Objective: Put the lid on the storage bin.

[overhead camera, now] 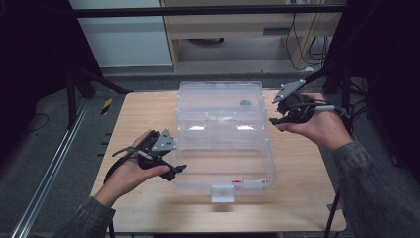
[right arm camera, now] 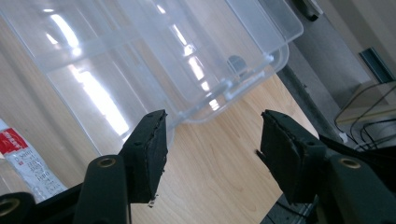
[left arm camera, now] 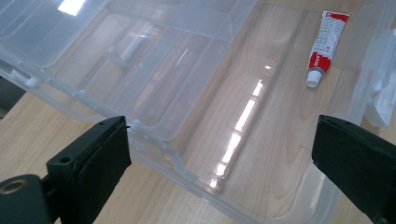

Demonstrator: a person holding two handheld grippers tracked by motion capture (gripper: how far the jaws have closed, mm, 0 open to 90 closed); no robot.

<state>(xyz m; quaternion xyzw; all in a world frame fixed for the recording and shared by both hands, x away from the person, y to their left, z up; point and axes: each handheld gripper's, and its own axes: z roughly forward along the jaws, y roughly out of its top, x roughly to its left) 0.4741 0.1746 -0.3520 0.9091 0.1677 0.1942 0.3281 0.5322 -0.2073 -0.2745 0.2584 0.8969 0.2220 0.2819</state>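
High view: clear plastic box point(overhead camera: 223, 134) sits open on table point(overhead camera: 143, 208) between both hands. Left hand-held gripper point(overhead camera: 174, 171) hangs wide at its near-left wall, right hand-held gripper point(overhead camera: 275, 120) half-open, empty, beside the lid edge; tube point(left arm camera: 324, 46) lies inside, probably just dropped.

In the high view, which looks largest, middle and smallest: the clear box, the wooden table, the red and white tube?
1. Table
2. Box, open and lying on the table
3. Tube, a small thing inside the box
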